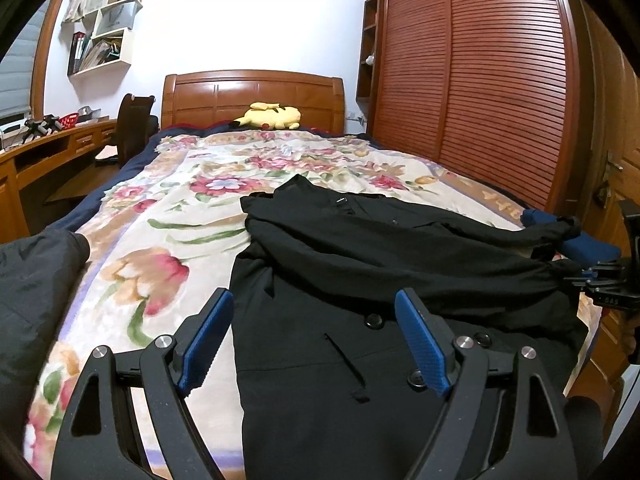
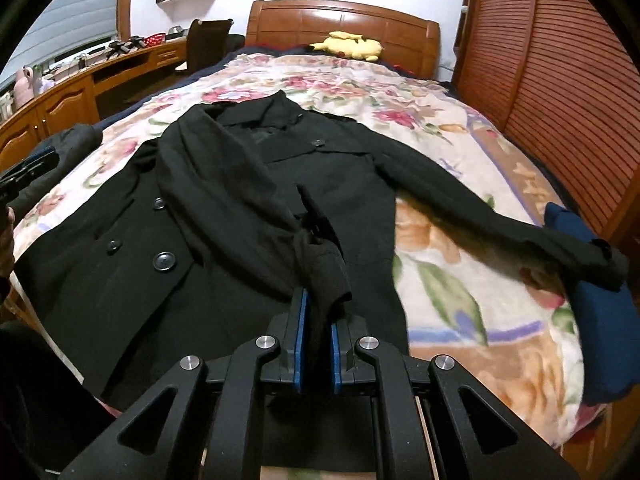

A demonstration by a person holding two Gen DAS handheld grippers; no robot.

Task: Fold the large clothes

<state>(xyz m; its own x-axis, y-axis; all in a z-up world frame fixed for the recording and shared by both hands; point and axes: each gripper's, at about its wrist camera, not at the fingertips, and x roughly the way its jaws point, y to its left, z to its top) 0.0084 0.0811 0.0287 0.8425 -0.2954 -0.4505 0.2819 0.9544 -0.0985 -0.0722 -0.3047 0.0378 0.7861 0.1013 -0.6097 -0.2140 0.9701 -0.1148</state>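
Observation:
A black double-breasted coat (image 1: 360, 264) lies front up on the floral bedspread; it also shows in the right wrist view (image 2: 224, 184). Its left sleeve (image 2: 248, 208) is folded across the chest, with the cuff (image 2: 324, 272) held between my right gripper's blue pads. The other sleeve (image 2: 500, 216) stretches out to the right over a blue garment. My right gripper (image 2: 316, 320) is shut on the cuff. My left gripper (image 1: 316, 332) is open and empty, hovering over the coat's lower left front.
The floral bedspread (image 1: 160, 208) covers the bed. A dark jacket (image 1: 32, 288) lies at the left edge. A folded blue garment (image 2: 600, 312) lies at the right edge. A yellow plush toy (image 1: 272, 116) sits at the headboard. Wardrobe doors (image 1: 480, 80) stand right, a desk (image 1: 48, 152) left.

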